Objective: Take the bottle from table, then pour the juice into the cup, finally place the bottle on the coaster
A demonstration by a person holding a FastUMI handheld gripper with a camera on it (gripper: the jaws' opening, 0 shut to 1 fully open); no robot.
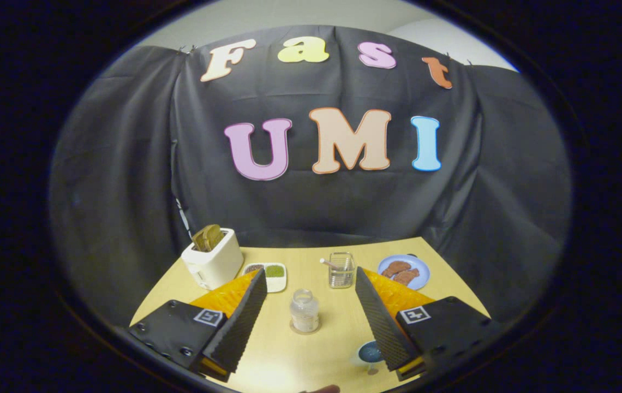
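Standing between wide-apart jaws: bottle (304, 310) on coaster (305, 329).

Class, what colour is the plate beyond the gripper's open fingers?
Light blue; the plate shows best in the gripper view.

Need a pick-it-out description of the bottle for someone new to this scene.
On the wooden table, find the white toaster at the back corner, then come forward to the middle. The bottle stands upright there, between the open gripper fingers, apart from both. It alone is small, clear, with pale liquid at its bottom.
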